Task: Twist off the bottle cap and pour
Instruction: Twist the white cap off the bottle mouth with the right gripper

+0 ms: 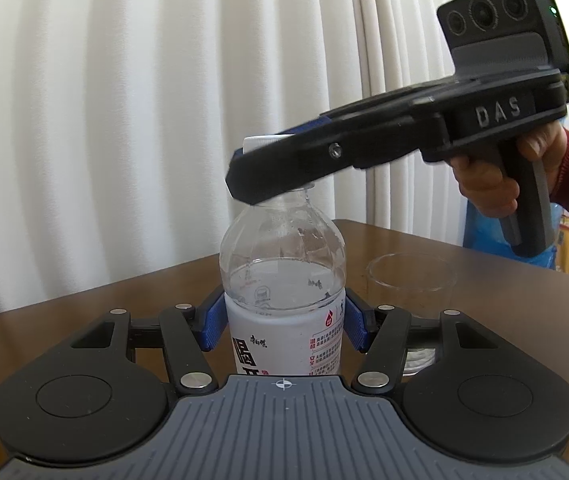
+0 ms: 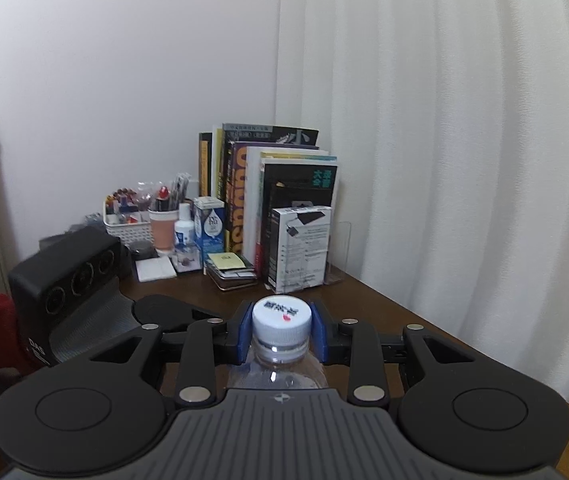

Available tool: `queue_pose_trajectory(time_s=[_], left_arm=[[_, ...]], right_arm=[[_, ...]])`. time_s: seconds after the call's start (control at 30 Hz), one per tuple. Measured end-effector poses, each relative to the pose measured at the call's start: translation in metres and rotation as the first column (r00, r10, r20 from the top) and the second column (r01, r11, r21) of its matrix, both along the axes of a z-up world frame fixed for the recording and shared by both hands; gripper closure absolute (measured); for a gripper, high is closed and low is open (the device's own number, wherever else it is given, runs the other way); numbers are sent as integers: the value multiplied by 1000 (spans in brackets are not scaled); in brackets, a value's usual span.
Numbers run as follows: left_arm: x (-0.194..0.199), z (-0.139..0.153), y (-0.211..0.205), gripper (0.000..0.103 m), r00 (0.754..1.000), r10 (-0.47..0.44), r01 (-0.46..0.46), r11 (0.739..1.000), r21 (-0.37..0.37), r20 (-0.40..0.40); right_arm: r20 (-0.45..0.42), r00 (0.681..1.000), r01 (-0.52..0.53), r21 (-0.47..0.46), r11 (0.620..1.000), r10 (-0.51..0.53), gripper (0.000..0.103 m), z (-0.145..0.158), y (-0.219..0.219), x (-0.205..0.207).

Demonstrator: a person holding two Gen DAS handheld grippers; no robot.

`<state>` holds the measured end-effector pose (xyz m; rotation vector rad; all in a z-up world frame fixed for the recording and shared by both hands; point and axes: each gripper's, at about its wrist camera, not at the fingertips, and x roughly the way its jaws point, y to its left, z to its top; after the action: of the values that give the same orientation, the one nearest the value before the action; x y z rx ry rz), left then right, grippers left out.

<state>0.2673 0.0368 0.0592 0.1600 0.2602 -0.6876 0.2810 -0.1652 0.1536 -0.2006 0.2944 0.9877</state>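
Observation:
A clear water bottle [image 1: 284, 272] with a white label stands upright on the brown table [image 1: 484, 276], about half full. My left gripper [image 1: 284, 318] is shut on its body, with a blue pad against each side at the top of the label. My right gripper [image 2: 282, 320] reaches in from the right at cap height, held by a hand in a red sleeve. The white cap [image 2: 282, 316] sits on the bottle's neck between the right gripper's blue pads [image 2: 245, 332], which stand close beside it with barely any gap. In the left wrist view, the near finger hides most of the cap [image 1: 254, 142].
An empty clear glass [image 1: 410, 280] stands on the table just right of and behind the bottle. Books [image 2: 280, 200], boxes, a pen basket [image 2: 128, 216] and small bottles crowd the far corner by the wall. A white curtain [image 1: 164, 100] hangs behind the table.

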Motion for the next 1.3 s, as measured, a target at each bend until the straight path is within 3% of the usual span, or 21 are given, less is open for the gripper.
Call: queue_pose_trajectory(time_s=[0.07, 0.3, 0.53, 0.63, 0.77, 0.83, 1.0, 1.3], left_arm=[[-1, -1, 5, 44, 1000, 1, -1, 1000, -2, -1], [1, -3, 1, 44, 1000, 5, -5, 1000, -3, -1], [6, -1, -4, 44, 1000, 16, -16, 1000, -10, -2], [6, 1, -6, 44, 1000, 18, -18, 1000, -11, -3], [3, 1, -10, 44, 1000, 19, -19, 1000, -8, -1], [-3, 1, -11, 44, 1000, 19, -19, 1000, -10, -2], [-2, -2, -10, 44, 1000, 18, -18, 1000, -12, -1], [16, -8, 12, 44, 1000, -3, 3, 1000, -6, 2]], right_arm=[[6, 1000, 13, 9, 1000, -13, 63, -2, 0, -2], [62, 988, 137, 63, 989, -141, 45, 0, 6, -24], [164, 913, 369, 57, 928, -373, 47, -8, 33, -54], [187, 887, 417, 71, 906, -423, 47, -11, 38, -58], [168, 871, 454, 79, 887, -461, 61, -14, 41, -56], [164, 864, 470, 74, 880, -475, 61, -16, 43, -56], [169, 864, 468, 71, 881, -474, 70, -18, 46, -58], [142, 904, 402, 44, 915, -404, 71, -14, 41, -54]])
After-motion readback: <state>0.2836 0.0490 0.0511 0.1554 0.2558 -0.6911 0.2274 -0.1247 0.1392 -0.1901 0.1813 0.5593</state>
